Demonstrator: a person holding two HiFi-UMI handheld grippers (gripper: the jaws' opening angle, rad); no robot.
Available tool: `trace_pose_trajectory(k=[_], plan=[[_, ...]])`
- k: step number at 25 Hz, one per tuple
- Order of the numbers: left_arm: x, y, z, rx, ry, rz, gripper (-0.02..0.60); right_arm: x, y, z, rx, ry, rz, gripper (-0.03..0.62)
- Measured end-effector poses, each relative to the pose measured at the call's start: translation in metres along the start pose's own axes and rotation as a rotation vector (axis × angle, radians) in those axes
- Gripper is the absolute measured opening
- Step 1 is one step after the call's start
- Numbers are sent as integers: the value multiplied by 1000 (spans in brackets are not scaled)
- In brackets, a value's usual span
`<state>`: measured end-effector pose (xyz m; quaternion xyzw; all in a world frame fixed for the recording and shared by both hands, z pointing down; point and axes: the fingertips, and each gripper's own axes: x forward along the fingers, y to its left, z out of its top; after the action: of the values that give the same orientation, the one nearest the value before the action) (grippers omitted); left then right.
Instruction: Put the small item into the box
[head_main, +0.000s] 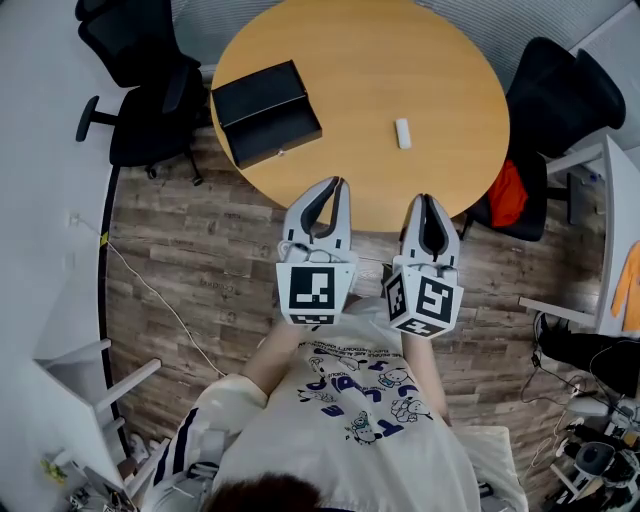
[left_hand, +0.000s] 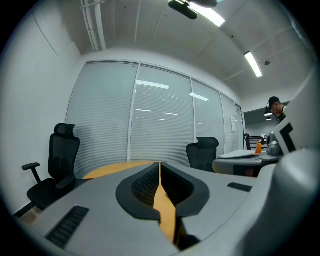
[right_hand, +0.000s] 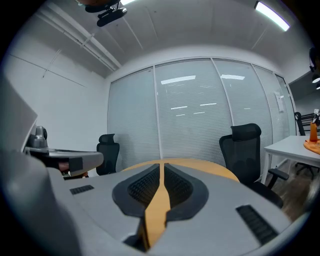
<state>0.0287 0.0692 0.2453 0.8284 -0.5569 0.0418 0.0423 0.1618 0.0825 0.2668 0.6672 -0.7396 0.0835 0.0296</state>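
Wooden table (head_main: 400, 60) bears one box (head_main: 265, 112), one item (head_main: 403, 133); left gripper (head_main: 340, 184), right gripper (head_main: 427, 199) jaws closed.

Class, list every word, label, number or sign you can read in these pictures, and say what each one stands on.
No text here reads clearly.
T-shirt: blue printed lettering, upside down and too blurred to read.
Left claw and right claw: their cubes carry black-and-white square codes, no letters.
Black box and small white item: no marking visible.
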Motion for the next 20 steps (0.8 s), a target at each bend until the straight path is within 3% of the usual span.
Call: trace_pose_trajectory(k=[20], plan=[[84, 13, -18, -2, 74, 57, 23, 91, -34, -14, 29, 63, 50, 44]])
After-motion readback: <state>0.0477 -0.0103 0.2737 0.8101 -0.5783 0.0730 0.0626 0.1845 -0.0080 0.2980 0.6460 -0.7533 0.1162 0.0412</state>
